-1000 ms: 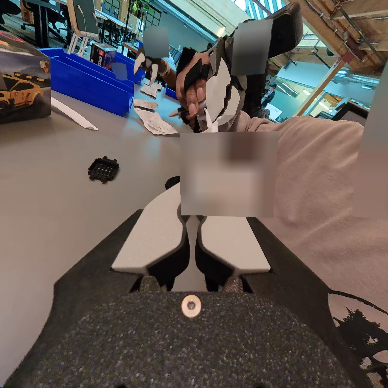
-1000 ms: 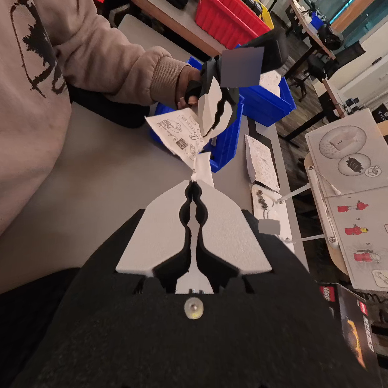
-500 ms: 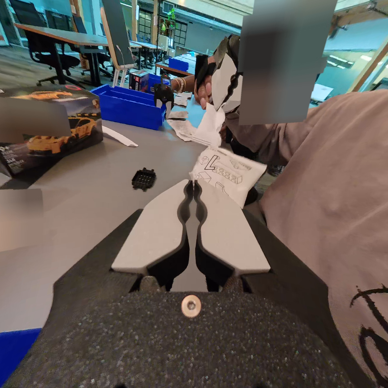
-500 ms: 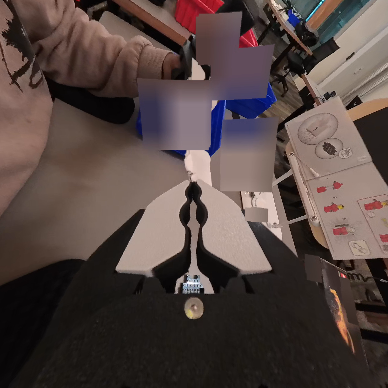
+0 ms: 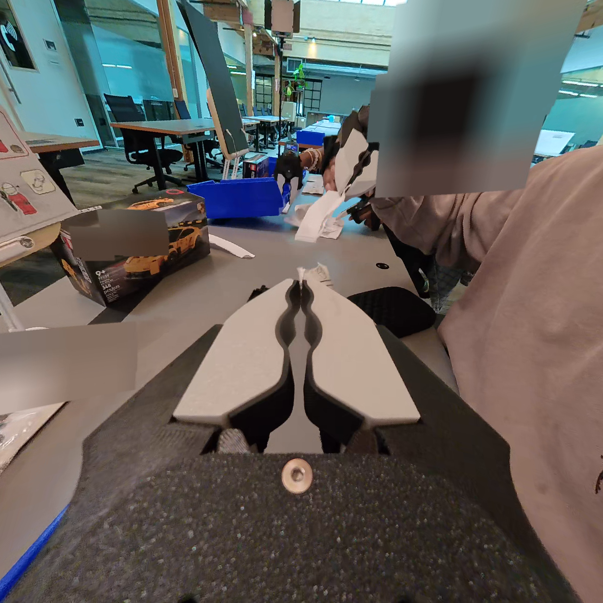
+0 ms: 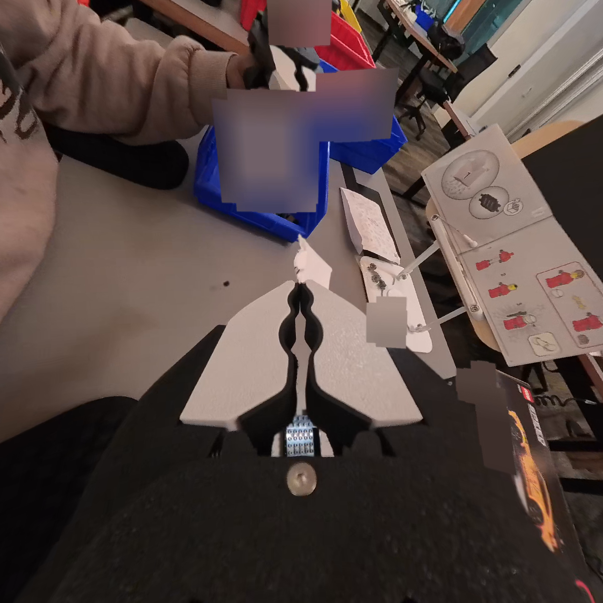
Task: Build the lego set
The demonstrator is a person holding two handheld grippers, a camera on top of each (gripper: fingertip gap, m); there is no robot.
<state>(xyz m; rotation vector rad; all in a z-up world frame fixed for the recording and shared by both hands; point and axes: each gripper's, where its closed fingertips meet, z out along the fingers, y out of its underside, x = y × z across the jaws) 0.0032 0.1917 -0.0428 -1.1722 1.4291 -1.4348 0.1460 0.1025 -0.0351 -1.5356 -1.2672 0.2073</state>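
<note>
**Both grippers pinching torn paper over the table**

I am looking across a grey table (image 5: 202,290) with the wearer's beige sleeve (image 6: 107,85) crowding one side of each view. Blurred patches are covering much of the middle of the right wrist view, so I cannot tell what the far gripper is gripping there.

A dark set box (image 5: 137,248) with a yellow car on it is sitting on the table, and an open instruction booklet (image 6: 509,261) is resting on a stand just past the table edge. I am leaving its print and the box's unread. A blue bin (image 5: 238,197) is standing beyond the box; another bin (image 6: 313,222) is lying near the sleeve, its contents hidden by blur. A white tray (image 6: 391,293) is carrying a few small dark parts.

My left gripper (image 5: 299,284) is closing its fingers on a white scrap (image 5: 318,272). My right gripper (image 6: 298,285) is clamping a torn paper strip (image 6: 311,266). A small grey studded brick (image 6: 299,440) is showing below, between the finger bases.
</note>
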